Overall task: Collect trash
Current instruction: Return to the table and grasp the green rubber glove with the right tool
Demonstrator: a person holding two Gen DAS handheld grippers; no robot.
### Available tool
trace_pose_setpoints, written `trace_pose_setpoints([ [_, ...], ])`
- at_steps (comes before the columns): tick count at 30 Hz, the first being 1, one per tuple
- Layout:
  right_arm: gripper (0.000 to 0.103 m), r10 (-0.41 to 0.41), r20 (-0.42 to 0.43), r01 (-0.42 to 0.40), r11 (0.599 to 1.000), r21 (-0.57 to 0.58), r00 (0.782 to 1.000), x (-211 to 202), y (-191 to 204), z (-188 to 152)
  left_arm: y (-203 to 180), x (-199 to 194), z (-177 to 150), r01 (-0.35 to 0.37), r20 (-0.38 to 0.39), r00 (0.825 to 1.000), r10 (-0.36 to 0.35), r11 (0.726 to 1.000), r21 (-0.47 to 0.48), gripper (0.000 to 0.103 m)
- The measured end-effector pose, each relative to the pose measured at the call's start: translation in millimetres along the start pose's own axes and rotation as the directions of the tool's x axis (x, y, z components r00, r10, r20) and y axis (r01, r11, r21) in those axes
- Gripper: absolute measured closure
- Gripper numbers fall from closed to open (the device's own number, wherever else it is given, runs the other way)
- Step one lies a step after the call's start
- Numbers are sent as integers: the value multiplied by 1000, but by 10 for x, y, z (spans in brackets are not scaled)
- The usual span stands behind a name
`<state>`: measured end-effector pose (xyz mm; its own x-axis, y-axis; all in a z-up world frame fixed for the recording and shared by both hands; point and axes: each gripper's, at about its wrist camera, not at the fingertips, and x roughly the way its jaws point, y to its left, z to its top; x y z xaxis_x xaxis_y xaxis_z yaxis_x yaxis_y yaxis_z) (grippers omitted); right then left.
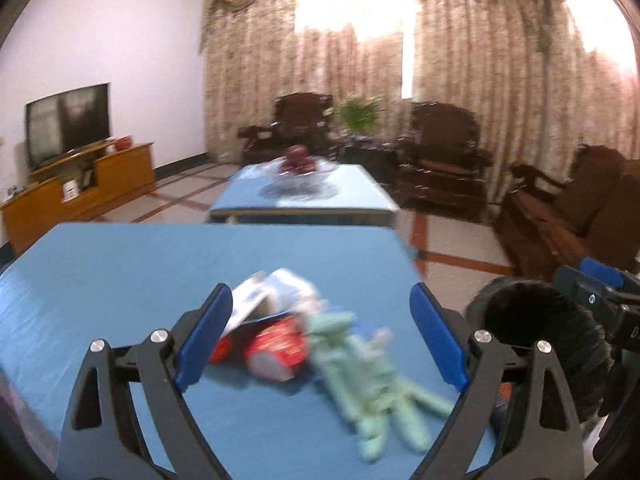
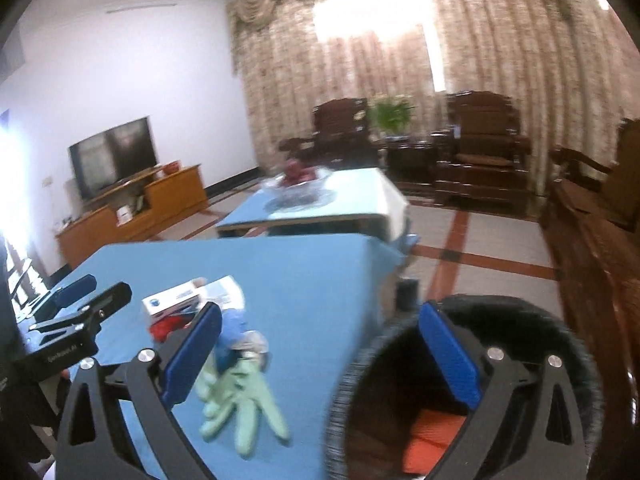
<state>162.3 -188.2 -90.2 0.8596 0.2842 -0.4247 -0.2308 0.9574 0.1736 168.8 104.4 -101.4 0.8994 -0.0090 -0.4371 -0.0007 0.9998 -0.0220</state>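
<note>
Trash pile's blurry: pale green glove, red wrapper, white box ahead of the spread-wide, empty left gripper; right gripper likewise; lettering unreadable.

A smooth, matt blue cloth covers the table. On it lie a pale green glove — soft and rubbery-looking — a glossy red wrapper and a white cardboard box. Beside the table stands a black bin, its rim fuzzy. The gripper fingers carry matt blue pads on black plastic — with shiny metal bolts.
</note>
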Motion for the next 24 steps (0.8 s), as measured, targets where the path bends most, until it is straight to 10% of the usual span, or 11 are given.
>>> trace_pose_setpoints([
  [7,8,91,-57,-95,992,-79,994,577,590,-84,530,124,-204,-113,-63,992,111,993,-29,20],
  [18,54,209,-195,-238,962,-136,958,1288,1099,-271,905,328,-300,-163,-103,982,157,985,-53,25],
  [24,59,202,-243,-245,956,-164,949,1583,1242,-352,984,411,-310,-174,-120,979,165,982,-69,25],
])
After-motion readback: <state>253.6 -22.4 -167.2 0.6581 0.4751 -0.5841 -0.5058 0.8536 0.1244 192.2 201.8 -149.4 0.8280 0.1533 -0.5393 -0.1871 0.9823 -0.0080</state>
